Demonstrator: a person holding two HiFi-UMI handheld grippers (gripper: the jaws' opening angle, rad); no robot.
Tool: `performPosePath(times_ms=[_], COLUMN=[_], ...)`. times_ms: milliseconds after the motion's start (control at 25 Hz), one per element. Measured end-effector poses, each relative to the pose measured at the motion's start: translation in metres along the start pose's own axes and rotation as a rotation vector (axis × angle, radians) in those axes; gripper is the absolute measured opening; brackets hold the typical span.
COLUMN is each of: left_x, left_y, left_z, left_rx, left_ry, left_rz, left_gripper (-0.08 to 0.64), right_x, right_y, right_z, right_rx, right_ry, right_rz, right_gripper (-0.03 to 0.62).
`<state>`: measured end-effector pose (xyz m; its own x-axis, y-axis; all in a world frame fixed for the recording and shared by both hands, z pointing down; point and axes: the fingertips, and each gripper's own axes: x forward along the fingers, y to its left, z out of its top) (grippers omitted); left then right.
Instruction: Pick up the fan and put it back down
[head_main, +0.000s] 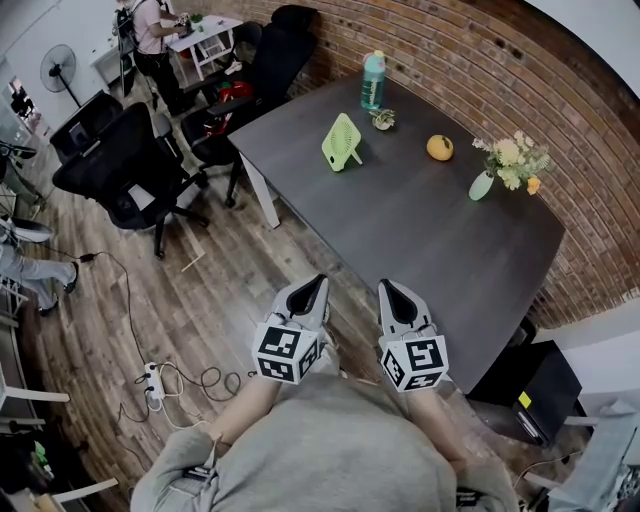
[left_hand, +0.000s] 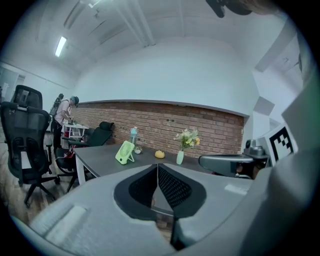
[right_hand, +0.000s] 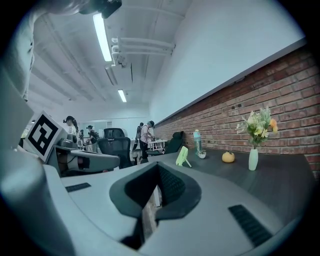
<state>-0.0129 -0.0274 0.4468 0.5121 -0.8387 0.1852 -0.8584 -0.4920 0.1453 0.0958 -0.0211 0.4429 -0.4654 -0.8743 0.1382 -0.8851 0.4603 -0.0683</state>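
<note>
Fan (head_main: 342, 142), small and light green, stands upright on its wire foot on the dark table (head_main: 420, 240), in the upper middle of the head view and near the table's upper-left edge. Nothing touches it. Just above and to its right stand a blue-green bottle (head_main: 373, 80) and a little potted plant (head_main: 383, 119). Further right lies an orange fruit (head_main: 439, 147), and beyond that a pale vase (head_main: 481, 186) holds flowers, close to the brick wall (head_main: 470, 60).

Both tools sit low in the frame, well apart from the fan, held side by side in front of the person's grey sleeves. The left gripper (head_main: 319, 279) points up the frame over the wooden floor (head_main: 200, 300), beside the table's near edge. Its own view shows the two dark pads pressed together at the tip with nothing between them. The right gripper (head_main: 385, 284) lies over the table's near edge, and its jaws are likewise fully closed and empty.

In the left gripper view the fan (left_hand: 125, 152) appears left of centre on the tabletop. In the right gripper view it (right_hand: 182, 156) shows just right of centre. Black office chairs (head_main: 125, 165) stand at the left of the head view.
</note>
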Motion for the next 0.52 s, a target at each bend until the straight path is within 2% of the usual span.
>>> performPosePath(times_ms=[520], left_x=[-0.0033], left_y=[-0.0001], left_z=[0.0011], left_rx=[-0.009], left_ry=[-0.011], left_rz=[0.004], left_gripper=[0.023], right_x=[-0.0034], right_y=[-0.0027], right_z=[0.0008], right_rx=[0.028], right_ry=[-0.014], right_rz=[-0.008], right_gripper=[0.0])
